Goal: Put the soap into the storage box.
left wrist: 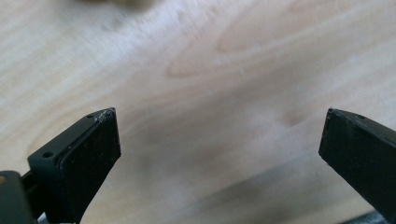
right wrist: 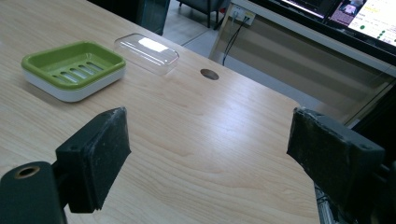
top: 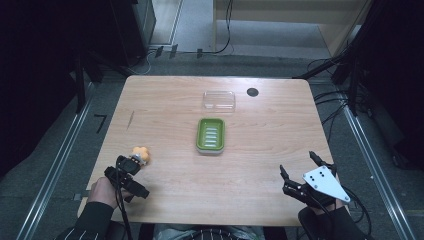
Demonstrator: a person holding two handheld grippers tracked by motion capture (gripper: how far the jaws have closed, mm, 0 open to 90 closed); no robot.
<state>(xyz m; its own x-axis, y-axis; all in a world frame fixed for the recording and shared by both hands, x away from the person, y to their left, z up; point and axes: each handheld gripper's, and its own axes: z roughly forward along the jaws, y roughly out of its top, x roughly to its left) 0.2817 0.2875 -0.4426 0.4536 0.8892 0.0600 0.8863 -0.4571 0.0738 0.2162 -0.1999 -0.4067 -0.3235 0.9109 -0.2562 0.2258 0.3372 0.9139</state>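
Wooden table (top: 165, 100), grey floor (top: 260, 37), dark surroundings

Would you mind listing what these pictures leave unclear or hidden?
- Orange object, high view: too small to identify, and the left gripper covers its near side. In the left gripper view it is a blur cut off by the top edge.
- Clear lid, high view: too faint to tell whether anything lies under it.
- Screens, right gripper view: cut off by the top edge, text too small.
- Person's arms, high view: cut off by the bottom edge.
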